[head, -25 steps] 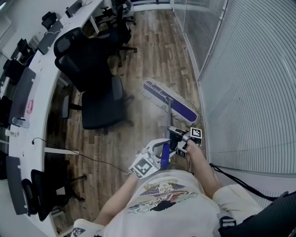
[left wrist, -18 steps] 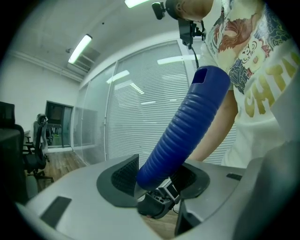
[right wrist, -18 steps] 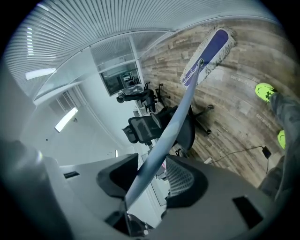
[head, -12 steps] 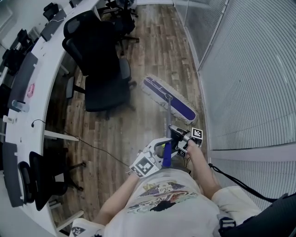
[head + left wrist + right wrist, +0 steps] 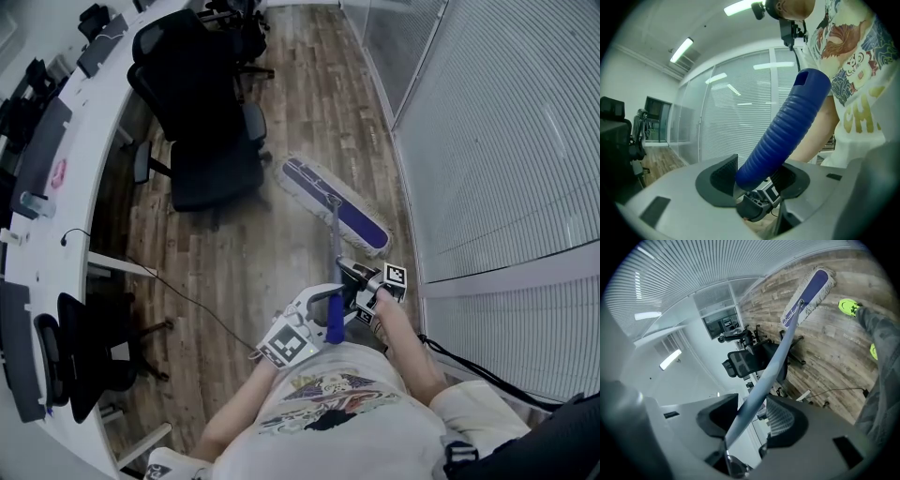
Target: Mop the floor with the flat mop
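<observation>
In the head view, the flat mop's purple head (image 5: 334,204) with its white fringe lies on the wood floor close to the glass wall. Its grey pole (image 5: 336,239) runs back toward me. My left gripper (image 5: 319,307) is shut on the ribbed blue grip (image 5: 335,321) at the pole's top end. That blue grip (image 5: 783,133) fills the space between the jaws of the left gripper (image 5: 761,177) in its own view. My right gripper (image 5: 367,281) is shut on the pole a little lower. In the right gripper view the pole (image 5: 761,392) passes between the pads of the right gripper (image 5: 751,417) to the mop head (image 5: 809,292).
Black office chairs (image 5: 202,103) stand left of the mop head, along a long white desk (image 5: 70,234). Another chair (image 5: 84,361) sits near left. A thin cable (image 5: 202,314) crosses the floor. A blind-covered glass wall (image 5: 497,141) bounds the right. My green shoe (image 5: 848,307) shows.
I have stepped backward and dragged the mop head over the floor with me; the chairs and desk have receded up the picture. Both grips on the mop are unchanged.
</observation>
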A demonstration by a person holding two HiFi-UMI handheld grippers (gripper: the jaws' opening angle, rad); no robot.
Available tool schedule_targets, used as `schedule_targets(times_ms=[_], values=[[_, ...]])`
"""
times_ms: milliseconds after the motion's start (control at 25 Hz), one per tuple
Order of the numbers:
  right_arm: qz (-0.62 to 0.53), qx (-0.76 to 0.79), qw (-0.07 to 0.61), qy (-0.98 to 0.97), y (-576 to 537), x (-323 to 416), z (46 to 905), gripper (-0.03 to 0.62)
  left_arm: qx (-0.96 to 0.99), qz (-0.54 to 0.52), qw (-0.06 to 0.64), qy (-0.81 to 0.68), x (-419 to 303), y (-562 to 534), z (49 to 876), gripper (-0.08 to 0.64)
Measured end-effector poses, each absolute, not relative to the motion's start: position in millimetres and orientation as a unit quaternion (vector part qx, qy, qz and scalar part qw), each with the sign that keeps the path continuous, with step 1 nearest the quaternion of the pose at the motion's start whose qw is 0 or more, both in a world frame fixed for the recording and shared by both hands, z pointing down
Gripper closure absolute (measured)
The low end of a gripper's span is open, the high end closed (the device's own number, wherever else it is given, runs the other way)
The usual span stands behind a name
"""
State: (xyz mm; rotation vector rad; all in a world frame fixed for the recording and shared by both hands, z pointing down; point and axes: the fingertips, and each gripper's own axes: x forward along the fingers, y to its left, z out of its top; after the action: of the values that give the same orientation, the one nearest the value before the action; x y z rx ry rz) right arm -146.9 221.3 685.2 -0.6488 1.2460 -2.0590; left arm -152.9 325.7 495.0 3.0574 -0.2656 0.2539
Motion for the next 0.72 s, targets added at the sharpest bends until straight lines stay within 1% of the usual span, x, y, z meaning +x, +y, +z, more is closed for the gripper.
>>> schedule_targets(times_ms=[280, 520, 600, 720], values=[[-0.783, -0.243, 0.335, 0.464, 244.7, -149.5, 674.9, 0.405, 0.994, 0.081, 0.027, -0.073, -152.7, 345.0, 479.5, 0.38], [-0.777, -0.252, 0.341, 0.466, 240.1, -144.1, 682.0, 0.405, 0.994, 0.074, 0.012, -0.081, -149.4, 340.5, 485.0, 0.38], [-0.777, -0.248, 0.339, 0.47, 237.3, -146.8, 682.1, 0.405, 0.993, 0.075, -0.004, -0.085, -152.6, 338.0, 483.3, 0.38], [-0.779, -0.234, 0.331, 0.478, 231.8, -153.0, 677.4, 0.405, 0.992, 0.081, -0.051, -0.084, -153.9, 336.8, 469.0, 0.38]])
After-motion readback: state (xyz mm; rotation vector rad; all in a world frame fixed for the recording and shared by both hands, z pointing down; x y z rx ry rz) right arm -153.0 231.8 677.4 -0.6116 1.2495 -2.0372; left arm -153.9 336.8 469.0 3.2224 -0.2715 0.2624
